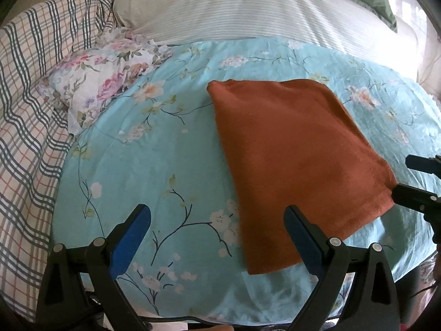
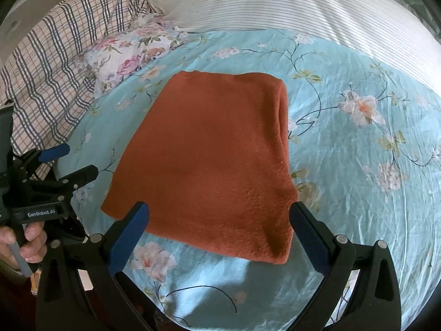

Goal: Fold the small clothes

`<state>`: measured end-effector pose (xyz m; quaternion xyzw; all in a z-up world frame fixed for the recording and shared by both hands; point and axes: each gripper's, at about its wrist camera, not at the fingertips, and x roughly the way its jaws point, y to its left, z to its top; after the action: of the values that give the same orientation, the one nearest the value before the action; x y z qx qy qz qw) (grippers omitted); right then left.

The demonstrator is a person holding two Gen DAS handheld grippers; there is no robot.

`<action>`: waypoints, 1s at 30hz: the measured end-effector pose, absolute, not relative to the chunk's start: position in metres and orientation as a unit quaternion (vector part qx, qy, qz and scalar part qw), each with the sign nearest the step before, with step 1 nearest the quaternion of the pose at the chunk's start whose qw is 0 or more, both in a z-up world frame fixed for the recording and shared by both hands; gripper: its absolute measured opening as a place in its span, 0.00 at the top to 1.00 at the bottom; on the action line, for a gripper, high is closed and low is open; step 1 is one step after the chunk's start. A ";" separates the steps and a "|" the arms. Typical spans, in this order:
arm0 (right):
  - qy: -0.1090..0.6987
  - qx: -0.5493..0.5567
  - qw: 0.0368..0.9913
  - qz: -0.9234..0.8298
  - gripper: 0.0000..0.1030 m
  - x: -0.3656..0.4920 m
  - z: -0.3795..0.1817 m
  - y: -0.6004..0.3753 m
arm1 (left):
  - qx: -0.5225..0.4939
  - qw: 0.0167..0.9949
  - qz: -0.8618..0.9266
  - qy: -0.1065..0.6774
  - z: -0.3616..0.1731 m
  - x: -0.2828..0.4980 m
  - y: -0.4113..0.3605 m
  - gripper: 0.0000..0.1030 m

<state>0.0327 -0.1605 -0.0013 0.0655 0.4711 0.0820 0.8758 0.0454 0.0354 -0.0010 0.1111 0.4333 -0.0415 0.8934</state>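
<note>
Both grippers, left gripper [image 1: 217, 234] and right gripper [image 2: 219, 233], jaws apart; folded rust cloth [image 2: 209, 160] layers indistinct.

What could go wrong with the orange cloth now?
1. The orange cloth lies folded on the slippery-looking blue flowered sheet, so a nudge might slide it or open the fold.
2. Both grippers are open and hold nothing; the right gripper sits right over the cloth's near edge, so closing there might pinch just one layer.
3. The left gripper could bump the cloth's left edge.
</note>
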 end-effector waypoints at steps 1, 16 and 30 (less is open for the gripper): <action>0.471 0.065 0.876 0.082 0.01 0.031 -0.001 -0.158 | 0.111 0.893 -0.042 0.433 -0.001 0.044 0.035 0.05; 0.466 0.073 0.879 0.075 0.01 0.016 0.001 -0.153 | 0.111 0.892 -0.054 0.435 0.001 0.032 0.028 0.05; 0.460 0.075 0.881 0.076 0.01 0.013 0.006 -0.153 | 0.112 0.893 -0.061 0.431 0.006 0.027 0.026 0.05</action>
<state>0.0133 -0.1526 0.0063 0.0747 0.4605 0.0756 0.8813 0.0271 0.0259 0.0055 0.1120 0.4307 -0.0615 0.8934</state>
